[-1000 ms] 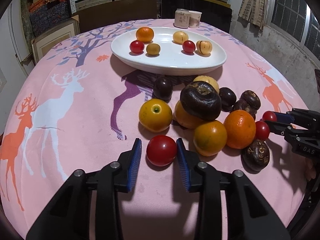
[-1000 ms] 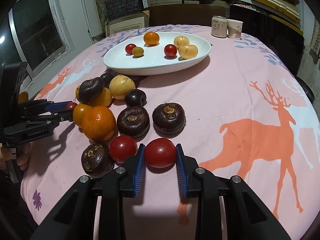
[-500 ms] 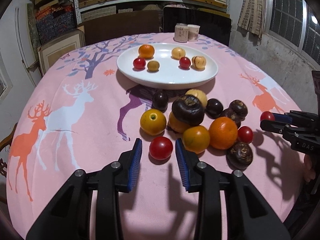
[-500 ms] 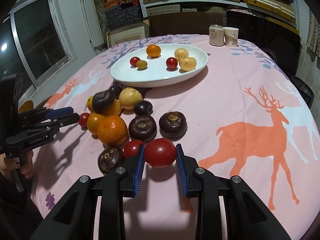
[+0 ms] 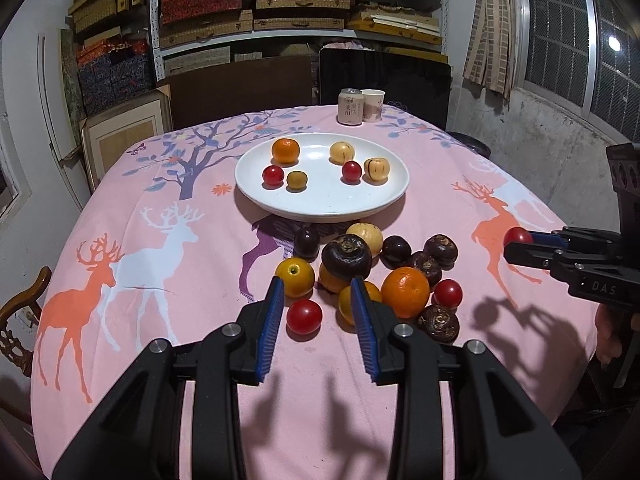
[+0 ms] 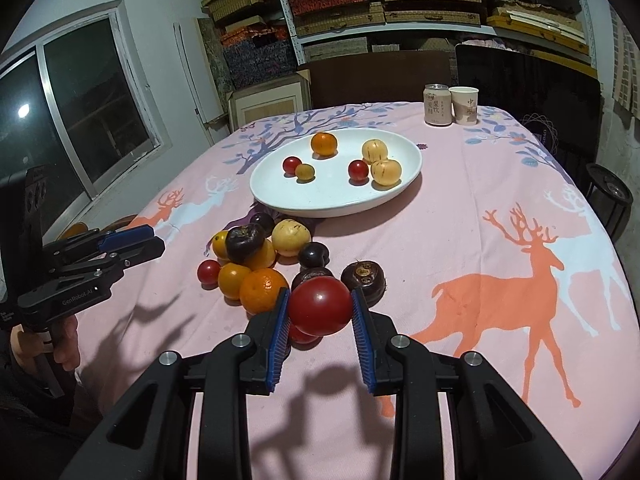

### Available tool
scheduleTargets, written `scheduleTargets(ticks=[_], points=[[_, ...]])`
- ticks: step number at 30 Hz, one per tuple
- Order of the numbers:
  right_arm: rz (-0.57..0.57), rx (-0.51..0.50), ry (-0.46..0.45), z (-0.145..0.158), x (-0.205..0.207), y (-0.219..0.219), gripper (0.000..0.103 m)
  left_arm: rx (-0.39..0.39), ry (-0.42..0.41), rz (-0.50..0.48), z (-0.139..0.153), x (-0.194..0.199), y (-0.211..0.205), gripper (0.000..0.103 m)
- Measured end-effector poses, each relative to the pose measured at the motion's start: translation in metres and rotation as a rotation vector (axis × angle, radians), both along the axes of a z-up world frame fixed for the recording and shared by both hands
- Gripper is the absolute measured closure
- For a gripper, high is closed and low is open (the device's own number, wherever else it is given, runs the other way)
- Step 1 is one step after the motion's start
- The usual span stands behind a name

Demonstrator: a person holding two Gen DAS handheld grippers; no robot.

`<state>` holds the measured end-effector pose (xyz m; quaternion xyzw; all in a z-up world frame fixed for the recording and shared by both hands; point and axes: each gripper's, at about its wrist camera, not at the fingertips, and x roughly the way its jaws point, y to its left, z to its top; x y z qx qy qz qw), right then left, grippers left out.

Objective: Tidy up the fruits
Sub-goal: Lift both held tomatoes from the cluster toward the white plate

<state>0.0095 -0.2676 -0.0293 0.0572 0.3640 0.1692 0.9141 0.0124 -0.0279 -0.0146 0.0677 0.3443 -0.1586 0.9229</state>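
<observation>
Right wrist view: plate (image 6: 392, 196) waits mid-table as the sorting target, fruit pile (image 6: 256, 264) sits just before it, and right gripper (image 6: 320, 312) clamps a tomato (image 6: 320, 310) lifted clear, while left gripper (image 5: 318, 304) hovers empty, jaws apart.

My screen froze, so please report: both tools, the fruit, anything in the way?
Right tool shut on red tomato, off the cloth. Left tool open, empty, second tomato lying loose before it. Fruit pile stands between tools and white plate.
</observation>
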Motion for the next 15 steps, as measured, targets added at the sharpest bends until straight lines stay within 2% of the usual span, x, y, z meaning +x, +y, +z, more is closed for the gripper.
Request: scheduleTargets(ticks=[9,15], points=[[0.003,0.018,0.016,-0.009,0.004,-0.003,0.072,-0.003,0.033,0.014,-0.01,0.01,0.003,0.069],[0.004,0.014,0.037,-0.016,0.011,-0.006,0.072,0.061,0.095,-0.028,-0.03,0.02,-0.006,0.069]])
